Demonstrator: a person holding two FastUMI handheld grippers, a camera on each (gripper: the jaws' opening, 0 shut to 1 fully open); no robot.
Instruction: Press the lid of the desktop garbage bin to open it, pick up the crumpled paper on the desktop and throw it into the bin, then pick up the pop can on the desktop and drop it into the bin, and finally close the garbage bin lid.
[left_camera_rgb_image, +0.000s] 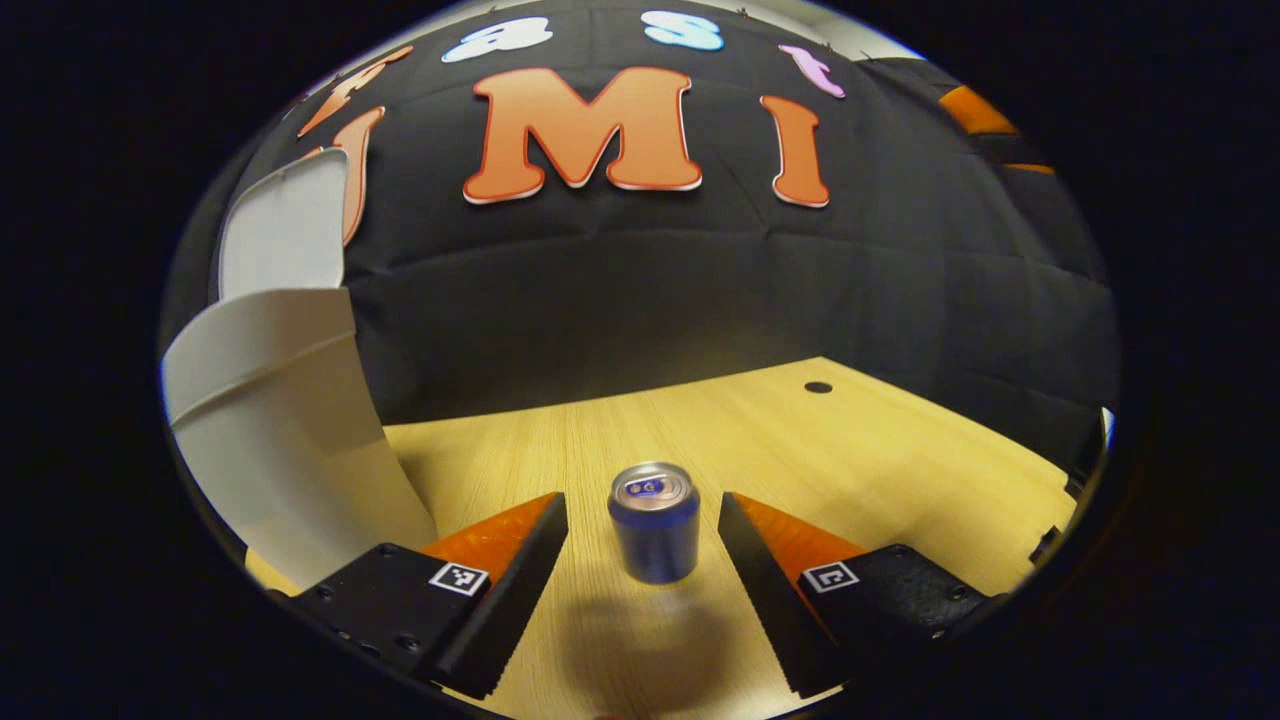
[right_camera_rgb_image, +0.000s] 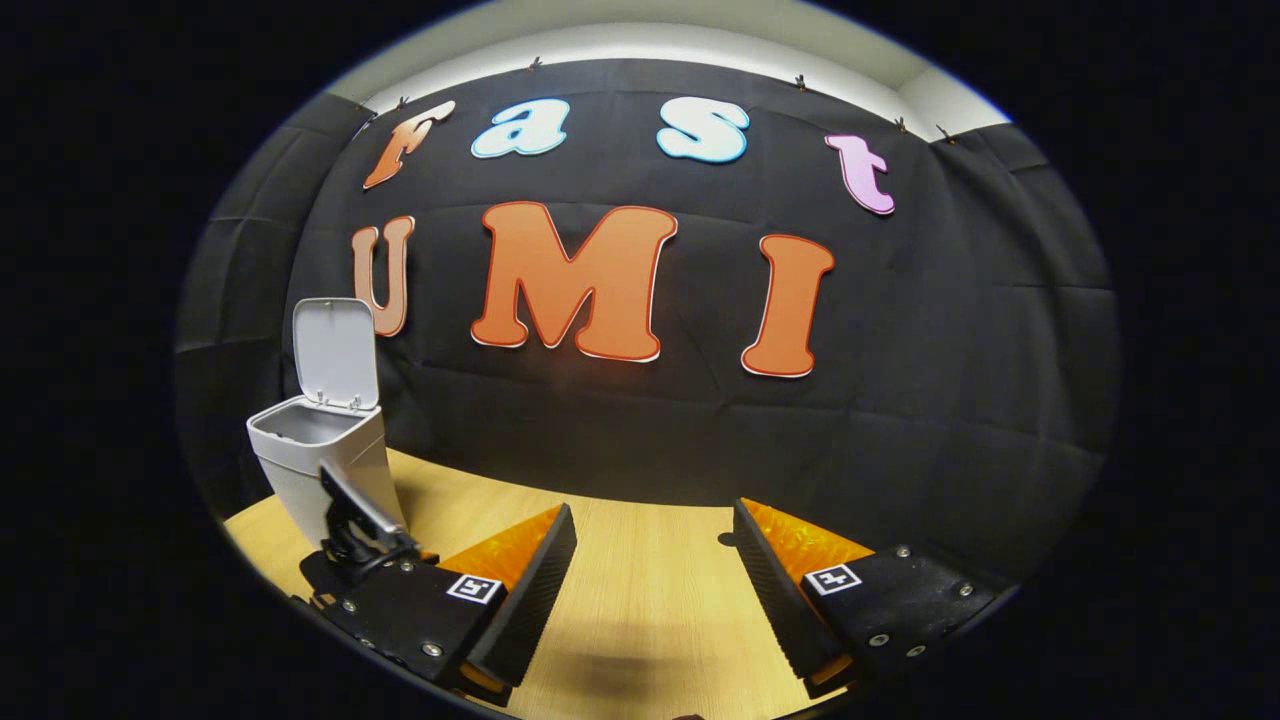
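Observation:
In the left gripper view a blue pop can (left_camera_rgb_image: 655, 523) with a silver top stands upright on the wooden desk (left_camera_rgb_image: 880, 450). My left gripper (left_camera_rgb_image: 642, 505) is open around it, one finger on each side with a gap to the can. The white garbage bin (left_camera_rgb_image: 275, 420) rises close at the left, its lid (left_camera_rgb_image: 285, 230) tipped up. In the right gripper view the same bin (right_camera_rgb_image: 320, 465) stands at the far left of the desk with its lid (right_camera_rgb_image: 335, 352) upright and the mouth showing. My right gripper (right_camera_rgb_image: 655, 512) hangs open over bare desk, nothing between its fingers.
The black cloth wall closes off the back of the desk in both views. A small dark hole (left_camera_rgb_image: 818, 387) sits in the desk near the wall. A grey and black piece of gear (right_camera_rgb_image: 355, 515) stands in front of the bin, just behind my right gripper's left finger.

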